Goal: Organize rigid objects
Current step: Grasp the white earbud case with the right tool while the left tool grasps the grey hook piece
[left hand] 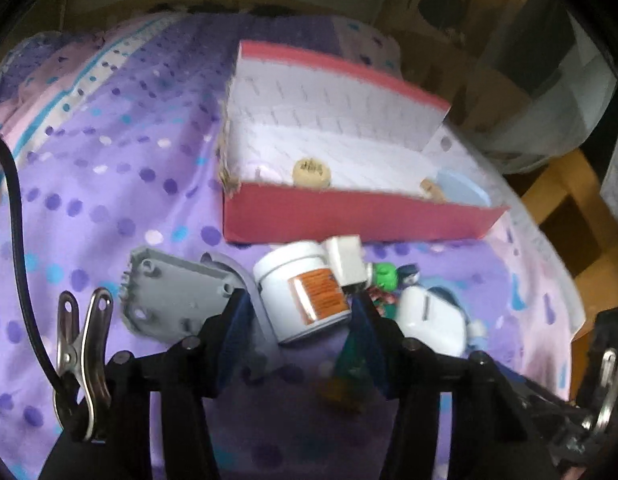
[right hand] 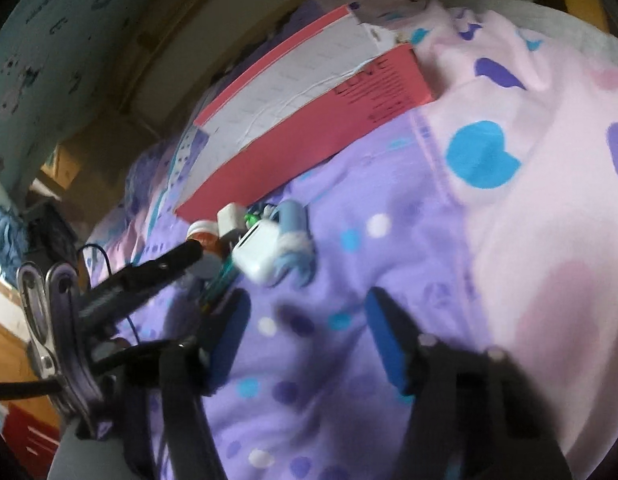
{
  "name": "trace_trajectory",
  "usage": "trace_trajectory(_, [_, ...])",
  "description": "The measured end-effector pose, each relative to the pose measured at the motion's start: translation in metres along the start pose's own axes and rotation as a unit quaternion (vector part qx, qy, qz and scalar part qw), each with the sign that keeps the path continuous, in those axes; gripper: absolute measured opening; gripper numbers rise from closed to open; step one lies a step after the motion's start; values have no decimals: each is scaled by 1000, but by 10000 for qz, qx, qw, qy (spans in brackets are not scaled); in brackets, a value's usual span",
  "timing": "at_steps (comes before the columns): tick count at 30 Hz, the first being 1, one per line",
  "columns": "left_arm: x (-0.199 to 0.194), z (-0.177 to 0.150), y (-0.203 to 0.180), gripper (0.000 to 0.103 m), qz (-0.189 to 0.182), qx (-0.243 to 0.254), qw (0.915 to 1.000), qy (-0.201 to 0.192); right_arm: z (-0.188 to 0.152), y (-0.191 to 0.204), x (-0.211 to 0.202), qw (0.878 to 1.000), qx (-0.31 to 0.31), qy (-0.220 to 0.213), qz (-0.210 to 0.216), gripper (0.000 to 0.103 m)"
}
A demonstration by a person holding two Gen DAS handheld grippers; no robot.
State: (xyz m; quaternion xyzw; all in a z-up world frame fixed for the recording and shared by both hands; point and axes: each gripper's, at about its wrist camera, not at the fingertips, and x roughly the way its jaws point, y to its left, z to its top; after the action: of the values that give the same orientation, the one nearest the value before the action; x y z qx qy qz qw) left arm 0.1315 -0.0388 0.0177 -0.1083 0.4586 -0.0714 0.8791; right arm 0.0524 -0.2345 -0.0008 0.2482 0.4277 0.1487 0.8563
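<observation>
The left gripper (left hand: pixel 299 308) pinches a white jar (left hand: pixel 303 294) across its smooth, rigid sides, a likely light, slippery load. Red box (left hand: pixel 349 222) sits at twelve o'clock. The right gripper (right hand: pixel 305 320) hangs spread, empty.

Whether the left gripper (left hand: pixel 299 312) pads press the white jar (left hand: pixel 305 292) cannot be determined; motion blur obscures the small items (left hand: pixel 389 284) behind it, and the label text is illegible.

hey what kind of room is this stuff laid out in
Most likely a bedroom. The things lie on a bed: a purple dotted bedsheet with a pink heart-print cover beside it, and a pale headboard-like panel behind. A pink cardboard box serves as the sorting tray.
</observation>
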Motion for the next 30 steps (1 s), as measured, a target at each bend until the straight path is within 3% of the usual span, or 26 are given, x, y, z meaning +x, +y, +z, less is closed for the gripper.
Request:
trace_trajectory(4, [-1,-3,6,43,-90,-88,9999,-41,-1,10,8,9994,-269,95,-220,63])
trace_trajectory(11, [-42,-18,20,43,-113,-311,9993,-192,0,7,10,9996,-238,144,-45,67])
trace_trajectory(18, [-86,-77,27,44,96,-122,9999,-17,-1,3,6,9996,-245,112,-13,67])
trace_trajectory(19, [-87,-81,27,49,138,-77,9999,-61,-2,2,3,9996,-274,100,-29,67])
trace_trajectory(20, [-88,-87,26,61,154,17,9998,-133,-2,4,2,9994,-340,87,-63,67])
trace_trajectory(22, [-84,-88,28,71,-85,14,9999,-93,-2,14,1,9978,-633,126,-139,66])
trace_trajectory(23, [-81,-86,30,74,-141,-33,9999,-53,-2,21,0,9963,-848,137,-79,60])
trace_trajectory(25, [-75,-82,31,74,-120,-112,9999,-3,-2,41,-8,9896,-1441,20,20,59])
trace_trajectory(28, [-75,-82,29,74,-103,-96,9999,-21,1,78,-16,9667,-2544,-242,-156,59])
trace_trajectory(30, [-75,-82,31,74,-161,-139,9998,-39,11,90,-8,9558,-2931,-134,-177,59])
